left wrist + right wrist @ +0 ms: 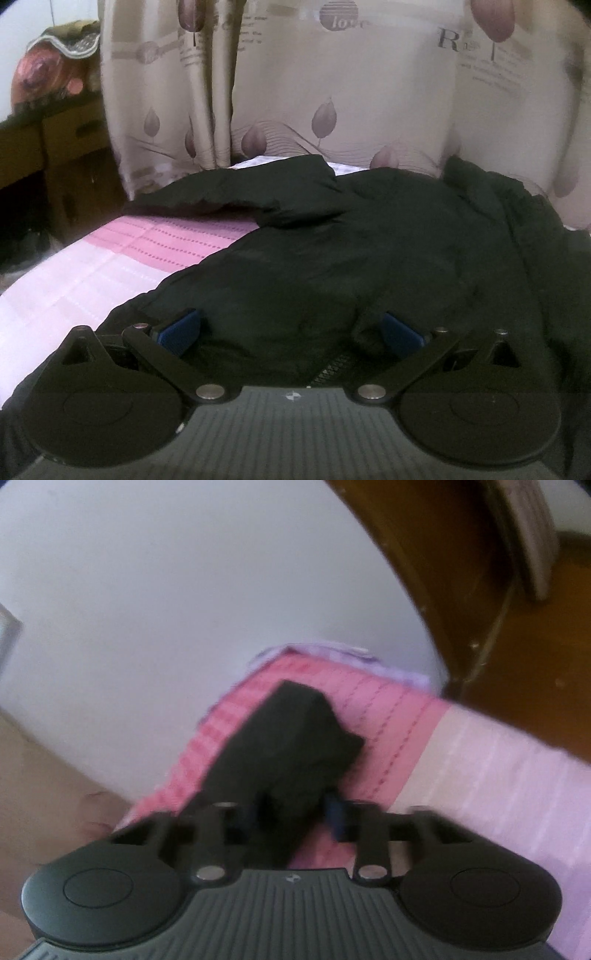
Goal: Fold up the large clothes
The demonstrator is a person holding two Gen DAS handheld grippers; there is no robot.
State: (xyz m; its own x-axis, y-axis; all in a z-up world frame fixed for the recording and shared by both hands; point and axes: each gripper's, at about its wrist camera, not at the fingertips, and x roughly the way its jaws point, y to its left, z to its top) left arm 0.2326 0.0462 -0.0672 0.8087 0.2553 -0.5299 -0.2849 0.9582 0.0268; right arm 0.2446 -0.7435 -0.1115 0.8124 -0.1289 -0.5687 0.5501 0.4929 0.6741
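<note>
Ribbed grey housing fills the bottom of the left wrist view, and ahead of it the left claw (290,330) is spread wide, released, its blue pads (180,329) set well apart. Both pads press down on the black jacket (332,251), with dark fabric bunched between them but not pinched. A short run of zipper (332,369) shows just behind the right-hand pad, close to the housing. From the claw the jacket spreads away across the bed (92,269), which is covered in pink and pale striped cloth. One sleeve (236,195) lies folded across toward the left, on the far edge of the pink band. Behind the bed hangs a beige curtain (332,92) printed with mauve leaves and lettering. To the left of it stand cardboard boxes (70,155) with a flowered bundle (55,70) on top.

In the right wrist view, which is blurred, the right claw (291,812) is clenched on a fold of the jacket (288,738). The black cloth fills the narrow gap between its fingers (336,812) and rises from them as a raised, tent-like strip. Its far end drops onto the pink part of the bed (388,720), near the corner. Paler pink stripes run off to the right. Past the bed corner a white wall (184,590) takes up most of the view, with brown wooden furniture (498,627) at the upper right.
</note>
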